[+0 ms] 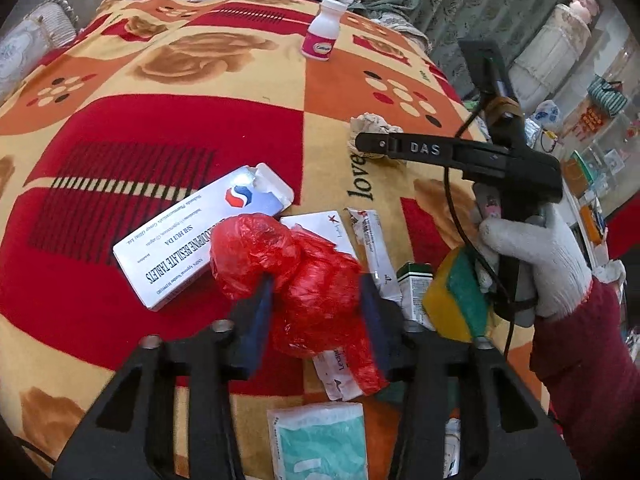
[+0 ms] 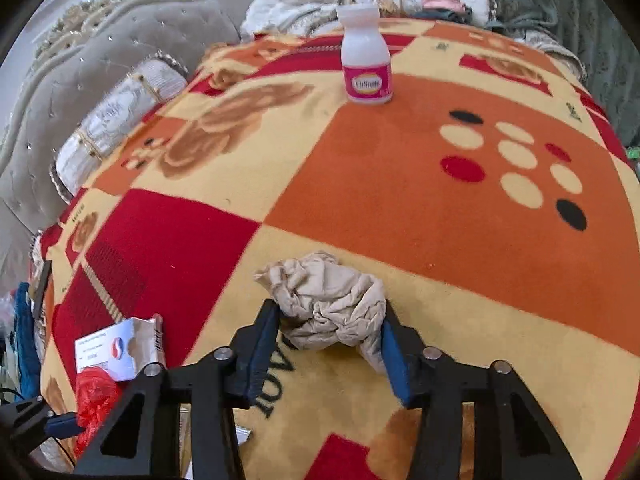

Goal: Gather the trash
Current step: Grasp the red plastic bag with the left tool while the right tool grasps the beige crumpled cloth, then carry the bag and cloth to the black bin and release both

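Reading "BESILATE TABLETS" on white box (image 1: 200,240)

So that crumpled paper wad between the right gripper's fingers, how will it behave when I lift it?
The paper wad looks loosely crumpled, so it is probably very light and will likely squash as the right gripper squeezes. Its loose flaps may flop. Lying soft on the blanket, it seems unlikely to roll.

Home bedroom, blanket-covered bed (image 2: 360,200), tufted headboard (image 2: 120,48)
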`<state>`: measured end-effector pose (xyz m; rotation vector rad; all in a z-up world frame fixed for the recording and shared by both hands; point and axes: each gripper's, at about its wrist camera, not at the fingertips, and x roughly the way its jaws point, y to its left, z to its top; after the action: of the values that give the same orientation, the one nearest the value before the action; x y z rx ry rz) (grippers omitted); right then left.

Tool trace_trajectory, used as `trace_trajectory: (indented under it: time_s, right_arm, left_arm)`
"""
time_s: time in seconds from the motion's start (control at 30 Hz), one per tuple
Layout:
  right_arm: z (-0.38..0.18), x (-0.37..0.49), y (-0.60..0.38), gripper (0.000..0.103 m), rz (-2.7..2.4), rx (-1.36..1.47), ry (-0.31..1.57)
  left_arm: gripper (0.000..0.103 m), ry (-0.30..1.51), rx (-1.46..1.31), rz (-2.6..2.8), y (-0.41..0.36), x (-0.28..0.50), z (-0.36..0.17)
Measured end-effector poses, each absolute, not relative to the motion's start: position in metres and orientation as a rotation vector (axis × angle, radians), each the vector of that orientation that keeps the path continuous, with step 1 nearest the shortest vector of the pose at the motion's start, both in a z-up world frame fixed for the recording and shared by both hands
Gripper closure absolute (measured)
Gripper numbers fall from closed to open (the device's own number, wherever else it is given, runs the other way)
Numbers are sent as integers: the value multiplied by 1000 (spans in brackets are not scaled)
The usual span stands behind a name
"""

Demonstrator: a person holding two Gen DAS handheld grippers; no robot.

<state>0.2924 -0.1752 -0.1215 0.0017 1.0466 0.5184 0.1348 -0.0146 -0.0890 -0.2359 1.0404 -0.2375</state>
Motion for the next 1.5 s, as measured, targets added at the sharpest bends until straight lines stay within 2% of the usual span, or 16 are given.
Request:
trace_trajectory:
  time_s: [0.13, 0.5, 0.97, 1.5]
  right_arm:
    - [-103, 270, -183, 62, 537, -9, 995]
    - [-47, 163, -236, 62, 552, 61, 875]
    - [-50, 67, -277, 62, 478, 101, 868]
    - [-47, 24, -331, 62, 386, 150, 845]
  left_arm:
    - [72, 1017, -238, -250, -14, 128, -80]
    - [72, 910, -172, -286, -31, 86, -33]
    - [72, 880, -72, -327, -88, 52, -21]
    - [72, 887, 3, -429, -161, 34, -18]
